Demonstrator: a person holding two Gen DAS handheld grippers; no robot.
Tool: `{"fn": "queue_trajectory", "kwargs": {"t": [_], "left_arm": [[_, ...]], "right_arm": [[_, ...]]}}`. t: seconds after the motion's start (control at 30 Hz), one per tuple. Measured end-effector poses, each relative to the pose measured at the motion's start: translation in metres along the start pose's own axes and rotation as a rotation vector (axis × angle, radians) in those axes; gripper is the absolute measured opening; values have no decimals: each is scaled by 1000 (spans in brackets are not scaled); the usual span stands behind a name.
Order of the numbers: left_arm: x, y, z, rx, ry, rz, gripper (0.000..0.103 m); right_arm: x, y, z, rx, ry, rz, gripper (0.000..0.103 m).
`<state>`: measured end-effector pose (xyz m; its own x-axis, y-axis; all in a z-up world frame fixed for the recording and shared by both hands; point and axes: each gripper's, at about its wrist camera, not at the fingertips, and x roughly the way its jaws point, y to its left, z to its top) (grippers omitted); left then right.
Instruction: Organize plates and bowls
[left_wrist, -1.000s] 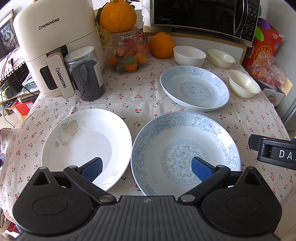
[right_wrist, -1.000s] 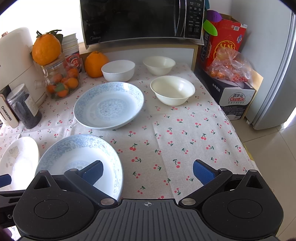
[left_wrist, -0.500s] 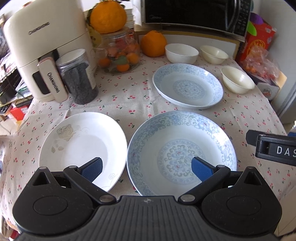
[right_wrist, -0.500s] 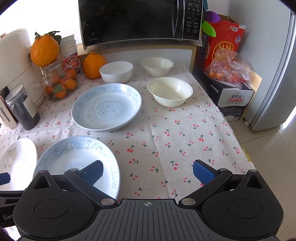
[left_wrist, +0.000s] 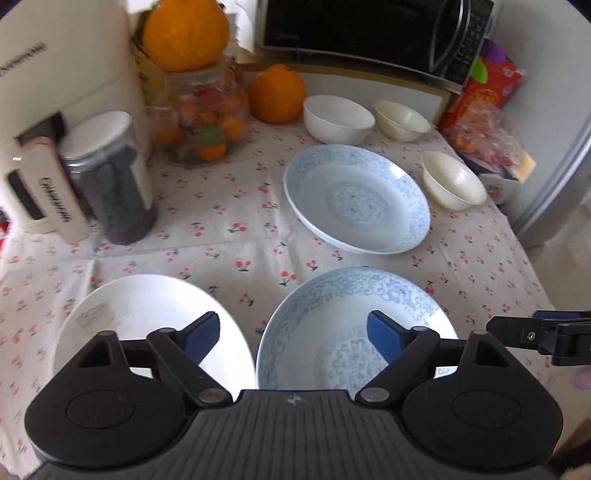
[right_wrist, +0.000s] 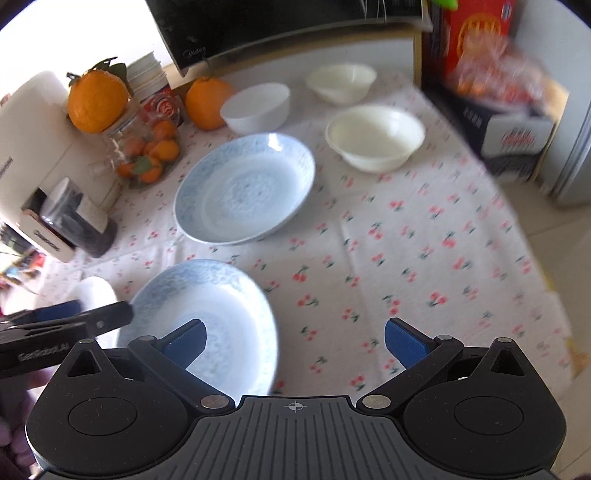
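Plates: two blue-patterned plates (left_wrist: 356, 199) (left_wrist: 354, 325), one white plate (left_wrist: 147, 314). Left gripper (left_wrist: 293, 336) closing, nothing between; right gripper (right_wrist: 295, 341) spread, empty.

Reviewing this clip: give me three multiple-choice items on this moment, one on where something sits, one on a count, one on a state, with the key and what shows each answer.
1. Where is the dark-filled jar?
A. Beside the white appliance
B. Inside the microwave
C. In a bowl

2. How many blue-patterned plates lie on the tablecloth?
A. One
B. Two
C. Four

3. What lies in the far blue plate?
A. An orange
B. A bowl
C. Nothing

Key: 1 A, the jar stands against the appliance's front. 2 B, the far blue plate and the near blue plate; the third plate is white. 3 C, its patterned centre shows bare.
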<state>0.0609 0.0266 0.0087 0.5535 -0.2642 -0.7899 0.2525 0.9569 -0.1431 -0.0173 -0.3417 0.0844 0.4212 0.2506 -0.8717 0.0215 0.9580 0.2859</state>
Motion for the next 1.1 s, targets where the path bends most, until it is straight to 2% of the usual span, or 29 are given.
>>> {"fn": "queue_trajectory", "kwargs": {"t": [0.2,0.27,0.33,0.37,0.4,0.47,0.5,0.6,0.63,0.67,0.8,0.97,1.1], "left_arm": [[21,14,4,0,62,-81,58],[26,15,3,21,73,-91,52],[30,14,3,52,89,-82,47],[32,13,2,64,94,-75,44],[35,12,2,72,102,-63,42],[40,14,2,79,119,-40,37],[42,14,1,81,130,-29,33],[47,16,-1,88,147,-13,27],[47,16,0,86,145,-17,25],[46,16,0,82,144,-24,20],[45,14,1,69,136,-14,18],[45,13,1,40,146,-31,15],[45,7,-1,53,160,-46,13]], "right_arm": [[24,-22,-15,111,97,159,97],[32,-30,-24,167,139,198,91],[43,-34,-30,217,191,238,77],[44,-34,-33,226,202,249,74],[43,-32,-35,216,190,248,72],[42,-28,-36,193,198,254,61],[43,-28,-37,198,208,259,50],[46,-26,-36,186,206,235,39],[45,-25,-36,182,204,234,32],[47,-26,-34,187,207,239,17],[50,-27,-33,197,211,231,9],[51,-34,-23,227,199,209,9],[53,-43,-14,243,180,180,9]]}}
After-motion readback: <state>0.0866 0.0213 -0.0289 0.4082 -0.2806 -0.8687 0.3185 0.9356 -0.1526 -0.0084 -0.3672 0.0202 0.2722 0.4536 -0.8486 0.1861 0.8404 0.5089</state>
